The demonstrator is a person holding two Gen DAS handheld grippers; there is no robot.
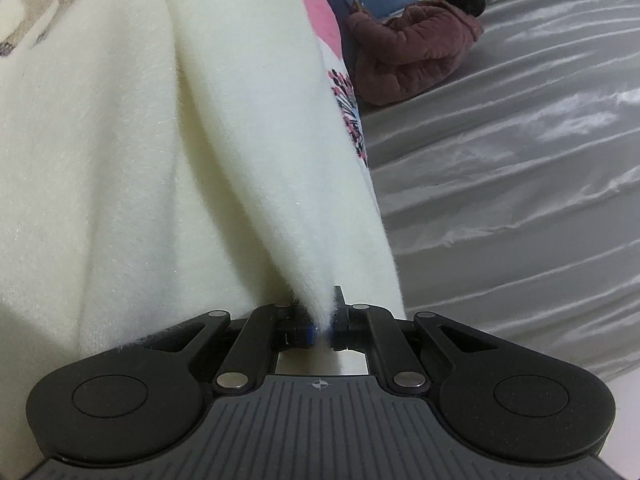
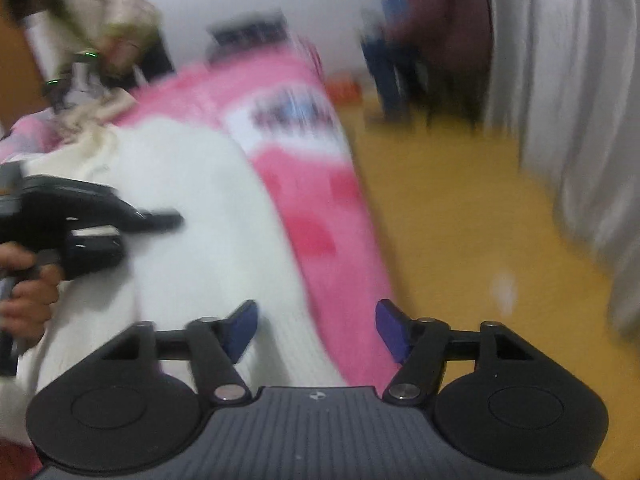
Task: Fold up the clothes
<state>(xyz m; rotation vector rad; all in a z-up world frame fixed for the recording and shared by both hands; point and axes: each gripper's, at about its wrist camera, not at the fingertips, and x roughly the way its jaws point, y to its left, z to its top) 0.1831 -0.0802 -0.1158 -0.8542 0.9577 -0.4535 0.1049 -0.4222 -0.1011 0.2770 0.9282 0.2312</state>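
Note:
A fluffy cream-white garment (image 1: 168,152) fills the left wrist view. My left gripper (image 1: 322,326) is shut on a pinched fold of it and holds it taut. In the blurred right wrist view the same white garment (image 2: 208,232) lies over a pink patterned blanket (image 2: 320,216). My right gripper (image 2: 316,332) is open and empty, its blue pads (image 2: 240,332) astride the garment's edge. The left gripper's body and the hand that holds it (image 2: 80,232) show at the left of that view.
A person in a maroon jacket (image 1: 416,44) sits on a grey satin sheet (image 1: 520,184) at the right. The pink blanket's edge (image 1: 348,112) borders the garment. A yellow floor (image 2: 460,220) and a pale curtain (image 2: 568,100) lie to the right.

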